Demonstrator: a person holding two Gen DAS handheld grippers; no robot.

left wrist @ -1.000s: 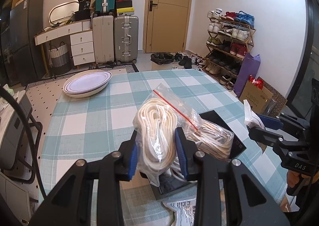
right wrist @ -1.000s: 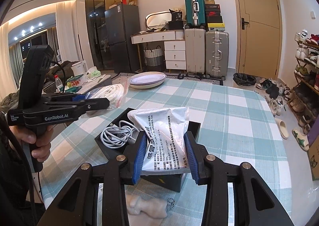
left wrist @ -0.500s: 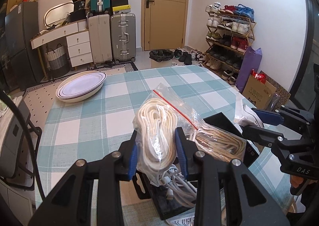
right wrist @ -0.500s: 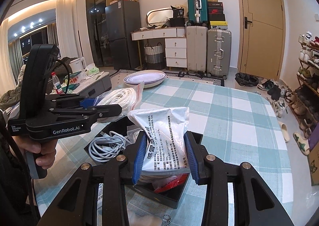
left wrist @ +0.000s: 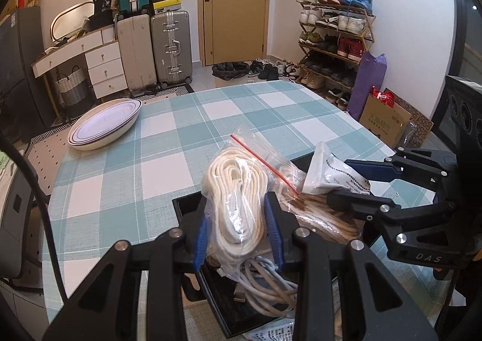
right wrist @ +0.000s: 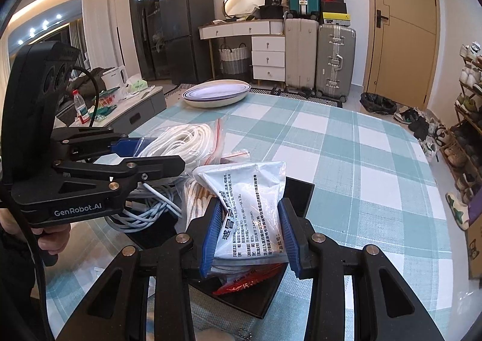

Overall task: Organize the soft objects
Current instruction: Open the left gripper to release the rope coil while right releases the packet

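Note:
My left gripper (left wrist: 238, 229) is shut on a clear zip bag of white rope (left wrist: 236, 190), held over a black tray (left wrist: 192, 208) on the checked table. My right gripper (right wrist: 248, 235) is shut on a white printed pouch (right wrist: 250, 205), also above the black tray (right wrist: 299, 193). In the tray lie a coil of pale cable (left wrist: 265, 283), a bag of tan cord (left wrist: 322, 217) and a red packet (right wrist: 241, 283). Each gripper shows in the other's view: the right gripper (left wrist: 358, 181) at the right, the left gripper (right wrist: 162, 157) at the left with the rope bag (right wrist: 183, 145).
A stack of white oval dishes (left wrist: 104, 124) sits at the table's far left corner. Printed packets (left wrist: 271, 333) lie at the near edge. Suitcases (left wrist: 170, 46), a dresser, a door and a shoe rack (left wrist: 334, 37) stand beyond the checked tablecloth (left wrist: 235, 112).
Both grippers moved forward and down with their bags, closer together over the black tray. The cable coil and red packet in the tray have come into view.

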